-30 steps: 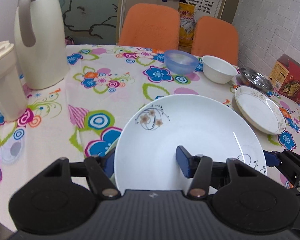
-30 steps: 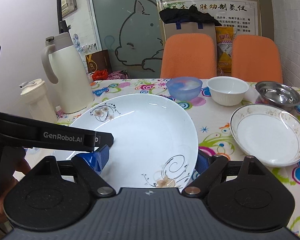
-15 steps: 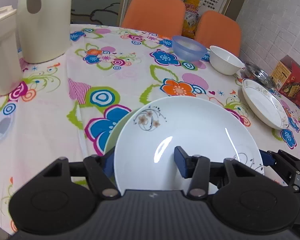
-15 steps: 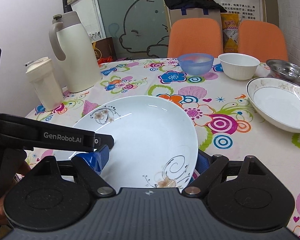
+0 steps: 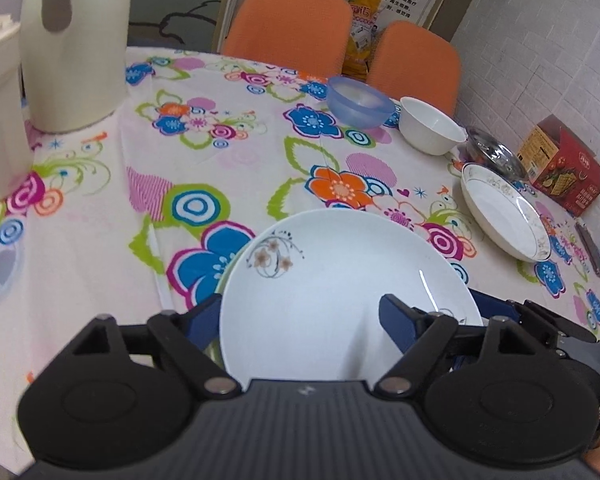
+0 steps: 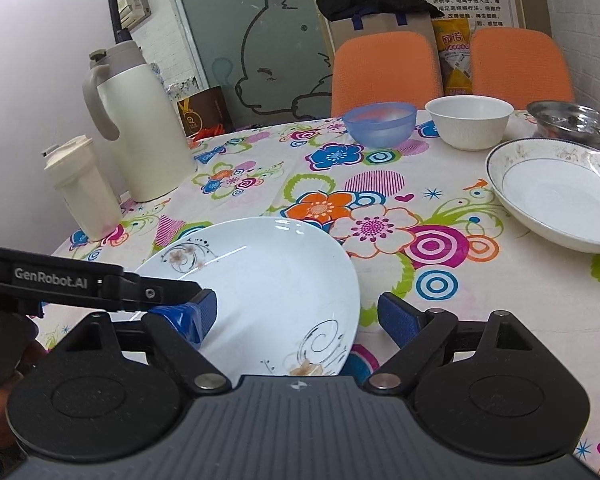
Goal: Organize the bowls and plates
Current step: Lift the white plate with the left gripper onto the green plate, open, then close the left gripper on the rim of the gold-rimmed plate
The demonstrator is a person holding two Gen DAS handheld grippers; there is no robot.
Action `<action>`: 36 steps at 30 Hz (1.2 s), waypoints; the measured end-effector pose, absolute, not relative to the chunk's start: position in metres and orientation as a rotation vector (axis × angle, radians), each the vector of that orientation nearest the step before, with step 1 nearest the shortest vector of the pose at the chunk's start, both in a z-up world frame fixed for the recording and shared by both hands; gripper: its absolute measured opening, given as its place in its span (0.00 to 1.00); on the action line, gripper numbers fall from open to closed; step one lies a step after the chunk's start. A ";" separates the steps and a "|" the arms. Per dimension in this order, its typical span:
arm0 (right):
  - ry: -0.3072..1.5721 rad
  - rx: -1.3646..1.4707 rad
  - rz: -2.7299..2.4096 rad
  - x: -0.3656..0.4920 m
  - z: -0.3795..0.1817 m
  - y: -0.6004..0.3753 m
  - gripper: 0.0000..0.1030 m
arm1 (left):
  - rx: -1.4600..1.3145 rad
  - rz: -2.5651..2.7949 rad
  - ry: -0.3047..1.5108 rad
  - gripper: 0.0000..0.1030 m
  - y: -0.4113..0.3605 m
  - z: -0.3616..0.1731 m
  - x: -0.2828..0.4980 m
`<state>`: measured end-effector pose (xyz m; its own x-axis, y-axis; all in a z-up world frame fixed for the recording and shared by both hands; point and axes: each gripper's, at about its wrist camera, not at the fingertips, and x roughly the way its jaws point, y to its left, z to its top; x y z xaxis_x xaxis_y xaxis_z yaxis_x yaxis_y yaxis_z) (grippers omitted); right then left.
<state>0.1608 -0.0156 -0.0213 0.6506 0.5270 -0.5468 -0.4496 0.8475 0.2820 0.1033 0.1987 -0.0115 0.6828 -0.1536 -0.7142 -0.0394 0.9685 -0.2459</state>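
The white plate (image 5: 340,280) has come down since the earlier frame: it was lifted and tilted, and now it lies low on the table (image 5: 100,220), on top of a pale green plate (image 5: 230,268) of which only an edge shows. The jaws of the left gripper (image 5: 300,316) have just been opening, with the near rim of the white plate between them; one blue pad stands outside the rim and the other hangs over the plate's inside, apart from it, so the grip looks released. The right gripper (image 6: 296,312) has its jaws wide apart around the other side of the same plate. Its right pad is clear of the rim; whether its left pad touches the plate, I cannot tell surely. Farther on the table stand a blue bowl (image 6: 380,124), a white bowl (image 6: 470,126) and a gold-rimmed plate (image 6: 560,196).
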 end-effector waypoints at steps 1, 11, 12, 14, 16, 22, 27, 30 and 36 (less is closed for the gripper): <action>0.661 0.127 0.559 0.162 -0.022 -0.016 0.72 | -0.208 -0.047 0.800 0.80 0.195 -0.005 0.101; 0.640 0.173 0.556 0.164 -0.016 -0.039 0.72 | 0.049 -0.008 0.636 1.00 0.141 0.035 0.115; 0.636 0.186 0.547 0.165 -0.012 -0.046 0.72 | 0.049 -0.030 0.649 1.00 0.134 0.033 0.121; 0.629 0.209 0.519 0.168 -0.007 -0.064 0.72 | 0.052 -0.083 0.677 1.00 0.116 0.028 0.135; 0.625 0.226 0.474 0.169 -0.003 -0.087 0.72 | 0.056 -0.121 0.704 1.00 0.101 0.025 0.151; 0.590 0.235 0.239 0.187 0.008 -0.176 0.73 | 0.022 -0.242 0.797 1.00 0.051 0.013 0.223; 0.650 0.239 0.121 0.240 -0.003 -0.217 0.73 | 0.010 -0.287 0.844 1.00 0.016 0.000 0.279; 0.681 0.236 0.128 0.266 -0.014 -0.220 0.73 | 0.031 -0.279 0.865 1.00 -0.003 -0.010 0.304; 0.714 0.165 0.183 0.293 -0.024 -0.205 0.73 | 0.081 -0.244 0.923 0.85 -0.021 -0.031 0.328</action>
<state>0.2928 -0.2051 -0.0240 0.7412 0.2220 -0.6335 -0.1096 0.9711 0.2120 0.3280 -0.0214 -0.0311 0.5783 -0.1734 -0.7972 0.2426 0.9695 -0.0349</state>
